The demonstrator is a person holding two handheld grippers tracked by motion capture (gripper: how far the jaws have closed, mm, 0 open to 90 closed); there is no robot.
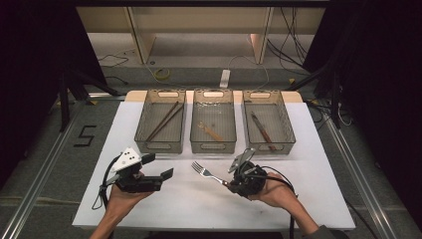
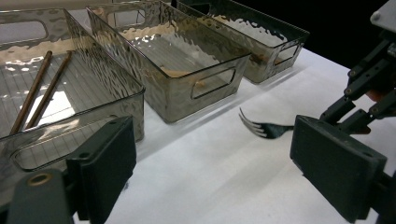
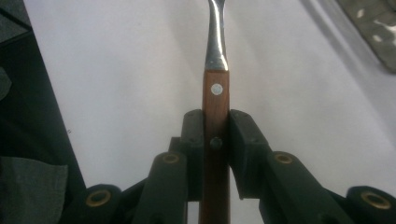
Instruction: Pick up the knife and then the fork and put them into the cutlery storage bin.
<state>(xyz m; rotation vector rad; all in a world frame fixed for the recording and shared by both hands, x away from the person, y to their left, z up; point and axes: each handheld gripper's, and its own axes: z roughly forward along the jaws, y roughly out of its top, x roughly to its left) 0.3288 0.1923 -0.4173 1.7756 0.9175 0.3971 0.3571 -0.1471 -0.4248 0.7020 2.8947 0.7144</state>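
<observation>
I run L to R across the white table (image 1: 308,199).

L gripper (image 1: 160,168): held low in the person's left hand (image 1: 122,196), near the front-left of the table. Jaws spread wide, nothing btwn them. In the left gripper view the pads (image 2: 109,161) frame bare tabletop, with the bins beyond.

Left bin (image 1: 160,121): holds two brown chopsticks (image 1: 163,121), lying side by side, diagonal.

Middle bin (image 1: 213,121): one light wooden utensil (image 1: 211,131) on the floor of the bin; type unclear at this res, poss. a spoon.

Fork (image 1: 206,172): tines point toward the L gripper, clear of the bins and just in front of the middle one. Appears lifted off the surface, not resting.

R gripper (image 1: 230,183): clamped narrow on the fork's wooden handle (image 3: 215,130), approx. mid-handle, below the upper rivet. Grip looks square, handle centred btwn the pads.

Right bin (image 1: 264,121): one dark-handled utensil (image 1: 262,128), prob. a knife.

Step in hand, my read: sorting cutlery by type; fork is picked, transport pending. Which bin is the fork's I cannot say; no bin shows a fork.

Next move calls for: raise the fork above the bin rim, carry fwd, align its length w/ the bin's long axis, lower inside, then release. L gripper stays clear of the path.
</observation>
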